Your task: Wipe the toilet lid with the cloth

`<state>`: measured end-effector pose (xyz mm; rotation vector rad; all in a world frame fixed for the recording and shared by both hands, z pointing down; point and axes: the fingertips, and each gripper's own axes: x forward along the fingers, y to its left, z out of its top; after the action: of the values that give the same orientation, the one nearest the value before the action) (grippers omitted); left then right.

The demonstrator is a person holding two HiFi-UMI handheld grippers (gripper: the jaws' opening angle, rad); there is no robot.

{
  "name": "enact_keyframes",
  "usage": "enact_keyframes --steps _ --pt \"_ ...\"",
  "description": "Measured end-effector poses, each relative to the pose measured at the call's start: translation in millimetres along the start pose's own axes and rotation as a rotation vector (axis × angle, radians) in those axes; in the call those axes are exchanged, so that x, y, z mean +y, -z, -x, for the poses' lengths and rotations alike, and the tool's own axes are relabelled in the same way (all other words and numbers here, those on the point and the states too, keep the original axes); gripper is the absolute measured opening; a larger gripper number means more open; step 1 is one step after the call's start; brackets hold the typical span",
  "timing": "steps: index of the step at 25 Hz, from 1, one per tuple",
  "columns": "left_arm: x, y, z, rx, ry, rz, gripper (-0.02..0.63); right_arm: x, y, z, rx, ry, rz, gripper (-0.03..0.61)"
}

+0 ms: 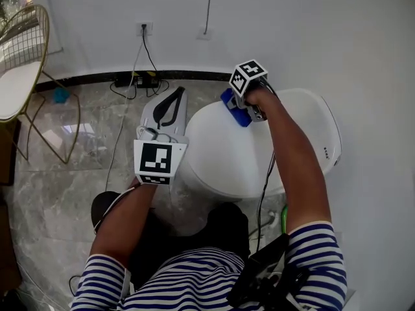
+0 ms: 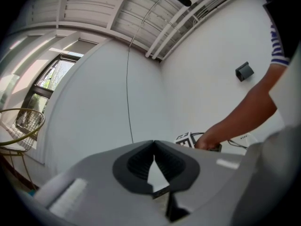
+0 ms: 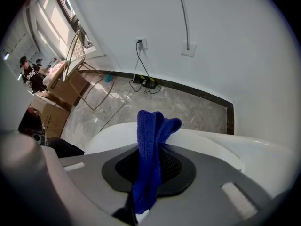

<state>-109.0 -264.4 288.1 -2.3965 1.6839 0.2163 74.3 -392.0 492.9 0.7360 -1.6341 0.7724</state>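
Observation:
The white toilet lid (image 1: 224,154) is down, in the middle of the head view. A blue cloth (image 1: 232,104) rests on the lid's far left rim, and my right gripper (image 1: 238,111) is shut on it. In the right gripper view the folded cloth (image 3: 149,149) stands up between the jaws, with the lid (image 3: 211,142) just beyond. My left gripper (image 1: 179,92) hangs over the floor to the left of the toilet, apart from the lid. Its jaw tips touch with nothing between them, and it points up at the white wall (image 2: 103,102).
A gold wire chair (image 1: 26,63) stands at the far left. A power strip with cables (image 1: 137,80) lies by the wall's dark skirting. The toilet's wider back part (image 1: 327,138) is close to the right wall. Cardboard boxes (image 3: 51,105) sit beyond the chair.

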Motion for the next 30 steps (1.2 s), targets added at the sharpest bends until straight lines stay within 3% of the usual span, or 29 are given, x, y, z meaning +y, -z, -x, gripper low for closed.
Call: enact_keyframes --steps 12,20,24,30 --pt "30.0 -8.8 27.2 0.003 -0.052 -0.018 0.005 112.8 -32.5 -29.2 0.012 -0.149 0.143 0.060" --pt "27.7 -11.9 31.9 0.006 -0.069 -0.018 0.005 156.7 -31.3 -29.2 -0.028 -0.296 0.141 0.060" --pt "17.6 -6.1 24.8 0.013 -0.049 -0.011 0.005 139.4 -26.2 -3.8 -0.086 -0.318 0.099 0.060" --pt "-18.6 5.2 -1.5 0.025 0.005 -0.006 0.005 34.0 9.5 38.6 -0.154 -0.224 -0.034 0.061"
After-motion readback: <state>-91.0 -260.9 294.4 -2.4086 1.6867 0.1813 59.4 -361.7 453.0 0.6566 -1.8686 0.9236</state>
